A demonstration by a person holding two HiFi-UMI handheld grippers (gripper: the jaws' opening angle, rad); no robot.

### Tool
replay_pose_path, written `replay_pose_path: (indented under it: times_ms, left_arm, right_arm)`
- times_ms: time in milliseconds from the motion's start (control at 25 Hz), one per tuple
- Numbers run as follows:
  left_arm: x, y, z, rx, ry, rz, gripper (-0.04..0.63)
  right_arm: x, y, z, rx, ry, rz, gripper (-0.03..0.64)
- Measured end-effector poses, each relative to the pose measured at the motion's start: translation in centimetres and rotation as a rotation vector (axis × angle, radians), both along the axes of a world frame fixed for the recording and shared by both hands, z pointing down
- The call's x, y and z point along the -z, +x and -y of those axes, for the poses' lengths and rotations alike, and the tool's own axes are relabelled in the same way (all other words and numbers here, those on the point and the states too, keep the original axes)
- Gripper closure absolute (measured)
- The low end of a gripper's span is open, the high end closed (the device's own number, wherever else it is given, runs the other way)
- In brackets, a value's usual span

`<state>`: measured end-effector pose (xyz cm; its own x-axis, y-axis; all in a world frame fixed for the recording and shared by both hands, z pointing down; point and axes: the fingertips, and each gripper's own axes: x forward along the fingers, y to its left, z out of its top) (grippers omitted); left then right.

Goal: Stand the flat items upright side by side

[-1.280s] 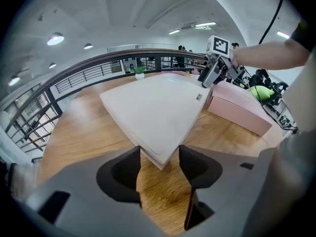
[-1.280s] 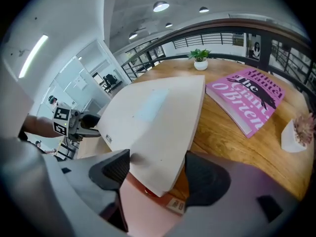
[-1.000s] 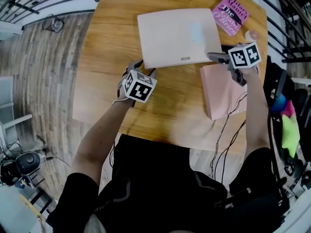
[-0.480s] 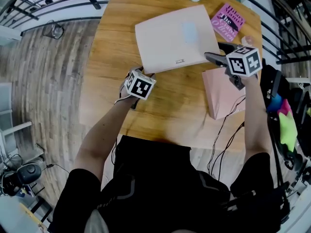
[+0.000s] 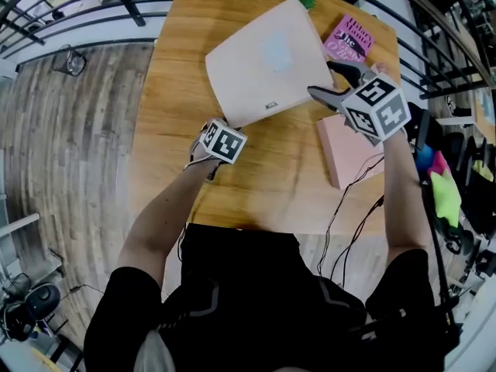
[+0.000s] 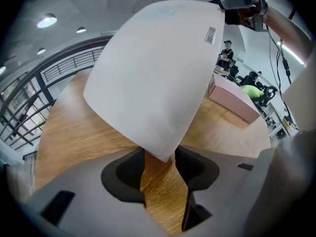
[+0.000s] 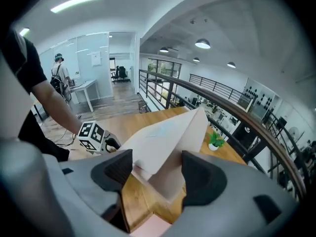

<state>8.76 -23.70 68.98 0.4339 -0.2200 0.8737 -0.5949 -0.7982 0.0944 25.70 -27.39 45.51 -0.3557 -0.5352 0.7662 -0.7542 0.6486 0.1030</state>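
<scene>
Change, left gripper (image 6: 160,157): the jaws have just been narrowing but stand apart. The near corner of the white box (image 5: 263,60) pokes between them, over bare wood.
Change, white box: a second ago it lay flat on the table (image 5: 174,68). It is now tilted, with its right side lifted and its near-left corner low at the left gripper.
Change, right gripper (image 5: 322,78): higher than before. The jaws have just eased inward and are clamped across the white box's right corner.
Containers: the white box and the pink box (image 5: 349,149) are both closed, contents unseen.
Materials: the table is honey-coloured wood with visible grain. The white box is smooth and slim, with rounded corners and a small label. The pink box is matte and rectangular, lying flat to the right. The pink book (image 5: 349,37) lies flat beyond it.
</scene>
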Motion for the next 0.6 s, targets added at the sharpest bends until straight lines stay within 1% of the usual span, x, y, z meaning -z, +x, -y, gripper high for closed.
replay_pose_path:
  times_ms: [80, 160, 280, 400, 600]
  left_arm:
    - [-0.3, 0.1, 0.0, -0.029, 0.011, 0.002, 0.387]
    - [-0.5, 0.0, 0.2, -0.032, 0.014, -0.008, 0.387]
    - [-0.8, 0.3, 0.2, -0.040, 0.001, -0.027, 0.387]
    - [-1.1, 0.4, -0.1, -0.075, -0.020, -0.027, 0.387]
    - [-1.0, 0.4, 0.2, -0.115, -0.052, -0.050, 0.385]
  right_arm:
    - [1.0, -1.3, 0.3, 0.011, 0.027, -0.023, 0.298]
    - [1.7, -2.5, 0.8, 0.021, 0.052, -0.040, 0.299]
    - [2.6, -3.9, 1.0, 0.041, 0.076, -0.061, 0.304]
    - [3.2, -5.3, 0.8, 0.074, 0.089, -0.092, 0.316]
    - [3.7, -7.3, 1.3, 0.135, 0.149, -0.239, 0.314]
